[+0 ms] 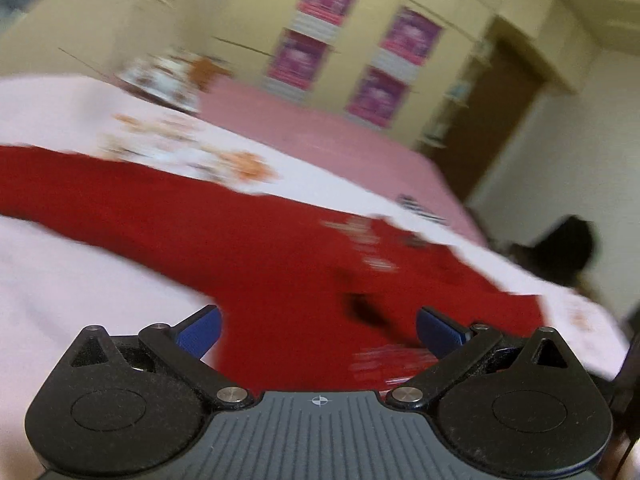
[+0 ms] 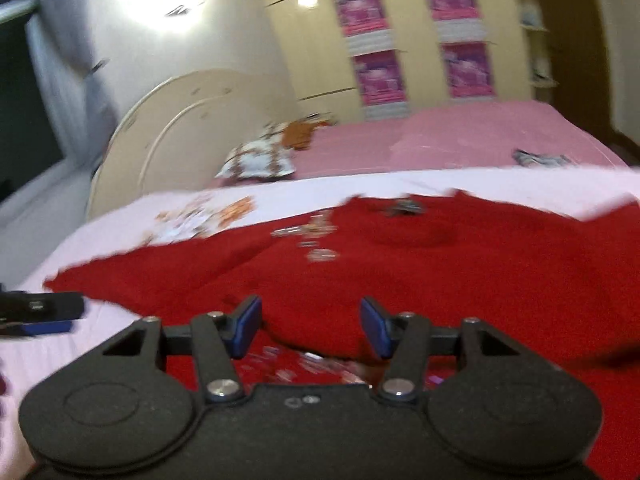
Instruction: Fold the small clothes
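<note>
Both tongs, left [image 1: 318, 334] and right [image 2: 310, 326], gape empty above the red garment [image 1: 248, 240].

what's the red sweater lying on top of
The red sweater lies spread on a pale pink sheet with a printed patch, over the bed. Whatever sits directly beneath the sweater is covered by it and cannot be seen.

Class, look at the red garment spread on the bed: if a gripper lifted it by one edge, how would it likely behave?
The red garment lies flat and follows the bed, so it would probably droop limply. Its matte, knit-looking surface suggests it would grip rather than slip. Its decorated patch might stay slightly stiffer, though blur leaves that unsure.
</note>
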### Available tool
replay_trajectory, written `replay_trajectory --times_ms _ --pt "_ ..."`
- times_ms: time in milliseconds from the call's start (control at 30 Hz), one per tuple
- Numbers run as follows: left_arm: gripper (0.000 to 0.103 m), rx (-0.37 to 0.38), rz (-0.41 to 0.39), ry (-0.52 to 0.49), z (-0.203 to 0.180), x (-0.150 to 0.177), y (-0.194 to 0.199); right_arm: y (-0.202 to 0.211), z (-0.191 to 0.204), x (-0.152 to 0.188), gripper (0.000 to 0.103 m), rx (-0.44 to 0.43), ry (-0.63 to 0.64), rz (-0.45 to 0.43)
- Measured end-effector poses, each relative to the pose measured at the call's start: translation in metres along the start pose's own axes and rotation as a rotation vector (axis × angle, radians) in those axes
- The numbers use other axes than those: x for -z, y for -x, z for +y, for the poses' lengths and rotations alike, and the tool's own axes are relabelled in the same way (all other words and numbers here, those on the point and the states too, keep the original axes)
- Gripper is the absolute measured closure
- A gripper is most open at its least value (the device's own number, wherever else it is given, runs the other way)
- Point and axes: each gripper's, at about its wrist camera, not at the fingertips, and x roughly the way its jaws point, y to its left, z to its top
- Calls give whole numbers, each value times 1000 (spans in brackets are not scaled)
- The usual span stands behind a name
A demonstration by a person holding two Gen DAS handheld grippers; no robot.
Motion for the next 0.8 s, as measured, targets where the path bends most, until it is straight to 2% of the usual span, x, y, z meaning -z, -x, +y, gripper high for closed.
replay_trajectory --times_ms 33,67,100,167,267,333,367,400,433,467,500,600,700,800 --pt "7 44 20 22 -9 2 -13 8 -15 4 49 12 -30 -1" --pt "26 80 43 37 -18 1 -28 18 -24 5 49 24 -58 -2" --pt "32 101 71 43 -25 1 -43 26 -34 9 49 33 -71 -4" --pt "32 76 113 71 -37 2 -69 42 -46 12 49 63 -83 -14" --pt "32 22 117 123 -43 4 -92 58 -74 21 49 92 -110 -28" --pt "32 17 144 176 -40 7 -108 65 -85 27 49 117 -132 -37" --pt "38 18 140 172 -40 9 -112 70 -91 30 49 129 -146 -42" --pt "55 10 128 151 -44 10 -113 74 -97 32 49 141 -159 -45" --pt "64 -5 122 136 -43 9 -115 77 -103 34 49 155 -173 -47" --pt "86 -17 116 145 -38 7 -116 82 -111 36 49 168 -196 -47" --pt "99 -17 110 166 -30 4 -115 87 -120 38 49 172 -229 -48" --pt "99 -27 56 175 -9 -11 -102 95 -143 40 48 168 -338 -57" --pt "99 -36 -12 163 9 -25 -79 95 -169 41 45 92 -513 -83" --pt "100 -50 1 147 23 -31 -75 87 -191 45 41 5 -671 -87"
